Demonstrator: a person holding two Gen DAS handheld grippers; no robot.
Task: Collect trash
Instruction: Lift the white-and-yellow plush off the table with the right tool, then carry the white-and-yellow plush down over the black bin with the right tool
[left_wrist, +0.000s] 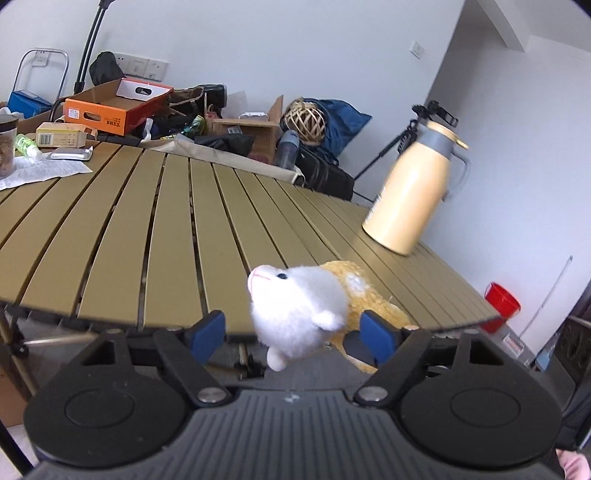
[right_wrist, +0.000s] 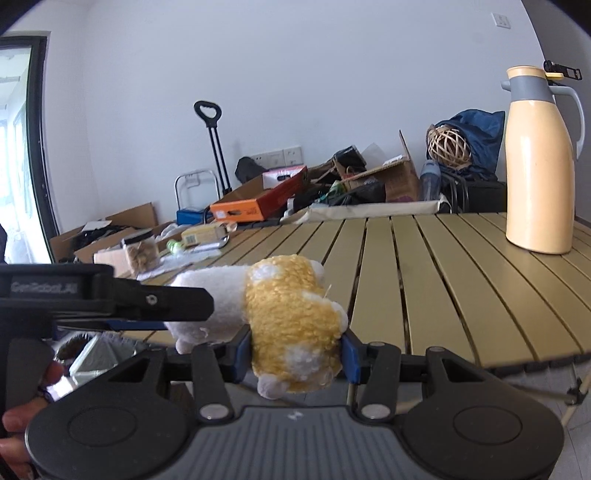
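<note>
Two tools meet at one plush toy (right_wrist: 291, 328) held off the tabletop's (right_wrist: 443, 280) near edge: the right tool (right_wrist: 295, 356) clamps its yellow rump, its long axis running leftward into the left tool's (left_wrist: 293, 332) wide-open fingers.

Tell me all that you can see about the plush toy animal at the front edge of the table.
The plush toy is a small animal with a white fluffy head, a pink nose and a black eye, and a yellow curly body with white patches and small white paws. It lies at the front edge of the slatted table, partly over it. The right gripper is shut on its yellow body. The left gripper is open around its head; whether those pads touch it is unclear.
</note>
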